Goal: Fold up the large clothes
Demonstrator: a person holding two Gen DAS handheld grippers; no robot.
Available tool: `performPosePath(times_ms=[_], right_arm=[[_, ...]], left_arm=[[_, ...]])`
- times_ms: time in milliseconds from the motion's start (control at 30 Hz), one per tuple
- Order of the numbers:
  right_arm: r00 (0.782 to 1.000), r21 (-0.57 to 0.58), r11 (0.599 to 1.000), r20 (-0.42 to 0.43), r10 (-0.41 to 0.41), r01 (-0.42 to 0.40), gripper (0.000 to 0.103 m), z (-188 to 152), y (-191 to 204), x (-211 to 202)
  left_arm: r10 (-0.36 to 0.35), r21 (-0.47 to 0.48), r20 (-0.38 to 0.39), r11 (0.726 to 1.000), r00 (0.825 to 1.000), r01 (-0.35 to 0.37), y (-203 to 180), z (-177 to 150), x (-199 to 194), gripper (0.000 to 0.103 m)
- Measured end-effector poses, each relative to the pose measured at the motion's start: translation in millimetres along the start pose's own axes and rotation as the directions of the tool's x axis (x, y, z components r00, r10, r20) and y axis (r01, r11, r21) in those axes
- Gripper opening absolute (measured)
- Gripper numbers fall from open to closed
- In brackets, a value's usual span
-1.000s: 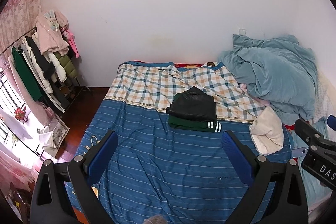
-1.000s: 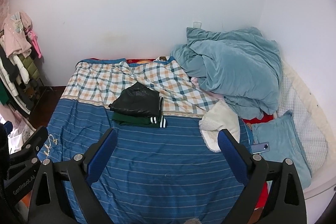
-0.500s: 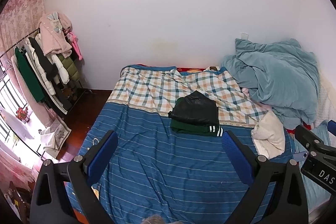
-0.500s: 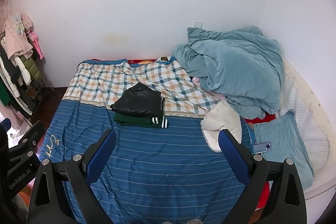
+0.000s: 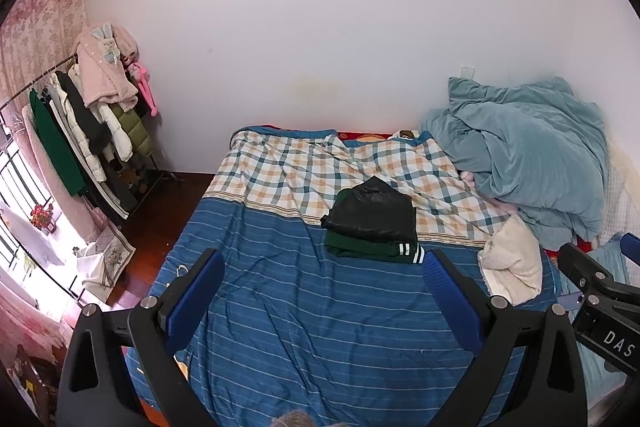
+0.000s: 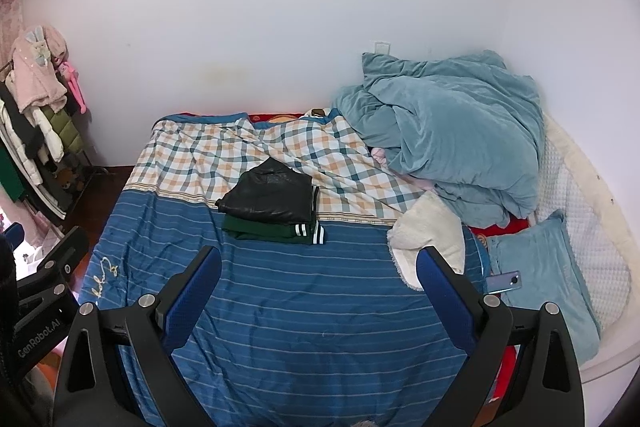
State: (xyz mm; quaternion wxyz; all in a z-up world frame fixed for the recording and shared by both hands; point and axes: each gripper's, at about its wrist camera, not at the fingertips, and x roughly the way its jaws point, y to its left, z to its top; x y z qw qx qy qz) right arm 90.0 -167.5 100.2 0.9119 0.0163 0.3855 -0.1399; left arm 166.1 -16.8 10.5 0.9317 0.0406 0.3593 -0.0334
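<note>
Both the left gripper [image 5: 320, 301] and right gripper [image 6: 318, 295] have pulled back, jaws spread and holding nothing, leaving 2 folded garments, black jacket [image 6: 269, 198] on green one [image 6: 272, 230], stacked mid-bed, so that fold looks finished.

The black folded garment [image 6: 269, 198] is covering most of the green one [image 6: 276, 231] beneath it. The picture's edge is cutting off the clothes rack [image 5: 72, 131].

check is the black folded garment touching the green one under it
Touching. The right wrist view shows the black folded garment lying directly on the green garment, edges stacked with no gap; both grippers hang open, clear of them.
</note>
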Motion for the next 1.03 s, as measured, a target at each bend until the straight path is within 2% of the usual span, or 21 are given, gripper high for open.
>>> performPosePath(times_ms=[500,1033], right_arm=[[1.0,0.007,1.0,0.003,0.017,-0.017,0.099,-5.9,-0.1,-4.8],[1.0,0.0,1.0,0.002,0.026,-0.026,0.099,-3.4,3.6,-5.2]], left_arm=[[-0.007,0.01,0.012,1.0,1.0,0.006,-0.7,5.6,-6.9,0.101],[0.018,-0.007,0.022,1.0,1.0,-0.018,3.5,4.1,-8.5,0.101]])
